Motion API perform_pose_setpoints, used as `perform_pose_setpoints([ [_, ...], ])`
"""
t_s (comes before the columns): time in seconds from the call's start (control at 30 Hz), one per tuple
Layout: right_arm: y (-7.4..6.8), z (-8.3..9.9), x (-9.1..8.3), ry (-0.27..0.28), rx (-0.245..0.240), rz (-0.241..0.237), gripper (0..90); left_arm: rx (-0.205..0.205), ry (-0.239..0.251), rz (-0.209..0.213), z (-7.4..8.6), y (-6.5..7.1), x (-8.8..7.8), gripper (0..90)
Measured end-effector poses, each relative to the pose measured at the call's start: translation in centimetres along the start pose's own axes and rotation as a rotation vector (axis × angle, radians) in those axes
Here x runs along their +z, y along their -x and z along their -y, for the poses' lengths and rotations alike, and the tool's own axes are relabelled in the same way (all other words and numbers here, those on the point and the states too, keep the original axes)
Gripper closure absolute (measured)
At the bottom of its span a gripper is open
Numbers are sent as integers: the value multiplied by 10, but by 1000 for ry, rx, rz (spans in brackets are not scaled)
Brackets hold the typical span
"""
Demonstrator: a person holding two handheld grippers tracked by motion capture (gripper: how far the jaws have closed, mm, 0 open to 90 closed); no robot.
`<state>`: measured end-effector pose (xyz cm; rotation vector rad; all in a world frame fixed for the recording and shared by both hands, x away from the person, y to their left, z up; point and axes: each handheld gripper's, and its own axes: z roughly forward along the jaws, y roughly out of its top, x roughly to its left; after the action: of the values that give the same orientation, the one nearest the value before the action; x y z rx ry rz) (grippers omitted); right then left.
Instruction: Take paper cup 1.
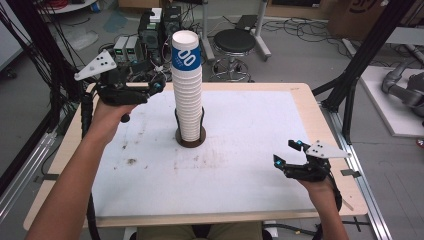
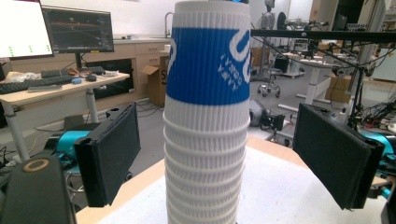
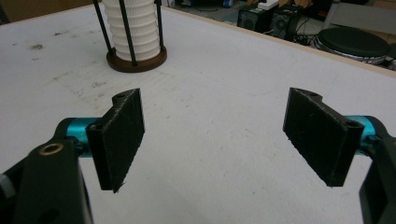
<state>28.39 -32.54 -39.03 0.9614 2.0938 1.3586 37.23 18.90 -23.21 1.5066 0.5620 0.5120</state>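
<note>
White ribbed cup stack (image 1: 187,90) stands untouched in its holder (image 1: 190,138); left claw (image 1: 159,86), open, approaches at nine o'clock, right claw (image 1: 285,154) idles open at four o'clock.

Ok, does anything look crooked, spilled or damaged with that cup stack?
Nothing is spilled or damaged. The cup stack stands upright in its round holder, though tall above the rods. The white table cover has brown smudges. The left gripper has open jaws beside the top cups.
</note>
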Motion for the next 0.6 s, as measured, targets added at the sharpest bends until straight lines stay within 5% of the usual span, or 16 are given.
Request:
perform_pose_setpoints([
  [0.6,0,0,1,3,0,-6,211,-6,-50,5,-32,-3,57,151],
])
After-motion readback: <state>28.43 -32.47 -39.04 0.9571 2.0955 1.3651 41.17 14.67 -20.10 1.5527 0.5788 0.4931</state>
